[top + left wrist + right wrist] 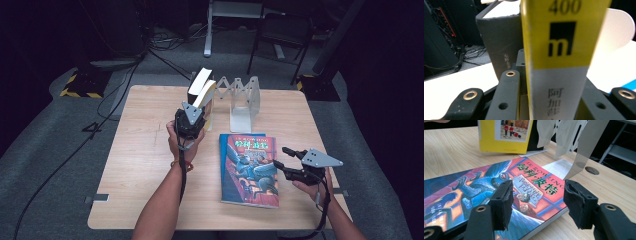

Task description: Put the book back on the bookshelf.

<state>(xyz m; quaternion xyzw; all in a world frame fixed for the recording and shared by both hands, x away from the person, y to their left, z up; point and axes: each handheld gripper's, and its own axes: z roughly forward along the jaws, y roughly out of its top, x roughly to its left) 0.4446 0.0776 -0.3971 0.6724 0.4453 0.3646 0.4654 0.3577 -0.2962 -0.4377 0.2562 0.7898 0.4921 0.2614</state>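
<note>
A yellow-spined paperback [209, 95] stands tilted at the back of the wooden table [145, 150], and my left gripper [196, 116] is shut on its spine. The left gripper view has that yellow book [564, 37] between the jaws of the left gripper [554, 97], with a black book [501, 42] leaning just behind it. The black book [199, 81] tilts against the yellow one. A colourful illustrated book [249, 167] lies flat, cover up. My right gripper [281, 157] hovers open at its right edge. In the right gripper view, the right gripper [540, 205] stands apart above the cover [474, 187].
A white folding metal book rack [245, 100] stands at the back centre, right of the upright books; its plates [574, 142] rise behind the flat book. A chair [282, 35] and cables lie on the floor beyond the table.
</note>
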